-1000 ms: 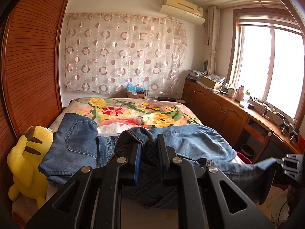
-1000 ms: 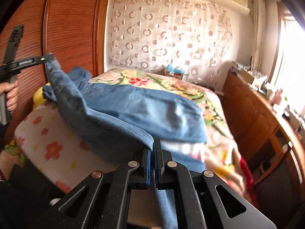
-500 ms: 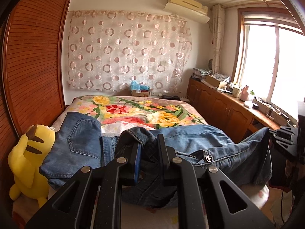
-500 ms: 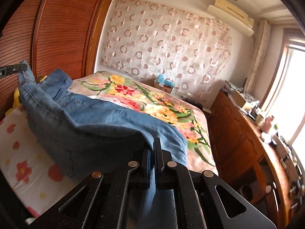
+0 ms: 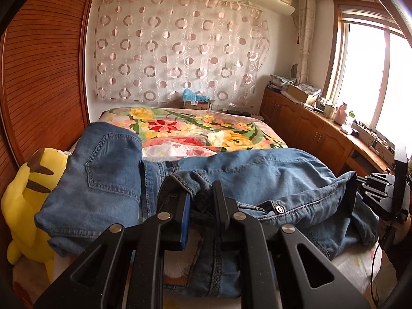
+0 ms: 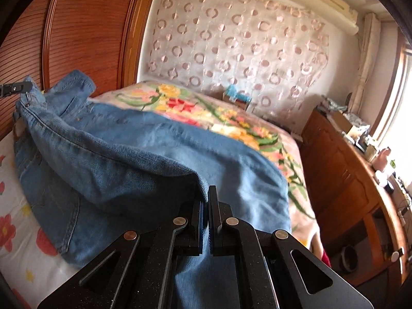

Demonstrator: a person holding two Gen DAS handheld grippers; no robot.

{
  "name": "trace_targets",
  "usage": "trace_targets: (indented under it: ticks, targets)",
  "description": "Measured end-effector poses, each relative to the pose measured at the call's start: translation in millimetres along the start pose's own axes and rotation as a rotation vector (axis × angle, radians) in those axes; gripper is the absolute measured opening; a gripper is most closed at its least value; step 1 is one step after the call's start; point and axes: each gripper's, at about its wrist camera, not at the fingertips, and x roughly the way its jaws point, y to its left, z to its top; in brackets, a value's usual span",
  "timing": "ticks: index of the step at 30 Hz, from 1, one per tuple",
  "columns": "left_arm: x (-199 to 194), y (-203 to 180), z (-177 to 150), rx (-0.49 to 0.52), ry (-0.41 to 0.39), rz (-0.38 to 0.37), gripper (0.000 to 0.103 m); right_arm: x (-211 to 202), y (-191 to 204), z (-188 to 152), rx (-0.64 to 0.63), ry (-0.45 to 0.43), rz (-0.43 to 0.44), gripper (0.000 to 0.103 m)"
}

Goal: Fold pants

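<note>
Both tongs lower than before, jeans (image 5: 247,180) sinking toward bed (image 5: 206,134), right end swung nearer bed edge
Left tongs (image 5: 200,200) clamped on waistband bunch; right tongs (image 6: 206,206) pinched tight on denim edge
Jeans draped across near end of bed, beside yellow plush (image 5: 23,200)
Tip: keep cloth taut, lay ends level, release once flat
Legs' far ends hidden under folds

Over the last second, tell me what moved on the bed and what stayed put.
The right gripper, shut on the jeans, carried its end down and toward the bed, so the denim that hung stretched in the air now drapes low over the mattress. The left gripper sank a little with its waistband end. Nothing was released. The yellow plush toy and the folded part beside it stayed put.
</note>
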Motion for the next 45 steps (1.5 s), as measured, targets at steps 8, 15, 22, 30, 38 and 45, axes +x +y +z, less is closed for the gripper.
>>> trace_targets:
  ticks: [8, 15, 22, 30, 38, 45]
  targets:
    - [-1, 6, 34, -0.001, -0.076, -0.011, 0.016, -19, -19, 29, -0.001, -0.122, -0.022, 0.002]
    - [26, 26, 61, -0.024, -0.089, 0.002, 0.016, 21, -20, 41, -0.034, -0.149, -0.049, 0.002]
    - [62, 41, 60, -0.038, -0.047, 0.015, 0.017, 66, -4, 53, -0.059, -0.109, -0.066, 0.002]
    - [93, 49, 48, -0.044, 0.013, 0.033, 0.017, 117, -3, 66, -0.063, -0.045, -0.043, 0.002]
    - [99, 49, 42, -0.016, 0.044, 0.061, 0.024, 141, -19, 94, -0.052, 0.002, -0.008, 0.002]
    - [81, 48, 38, 0.019, 0.015, 0.088, 0.075, 148, -25, 95, -0.050, 0.020, -0.011, 0.002]
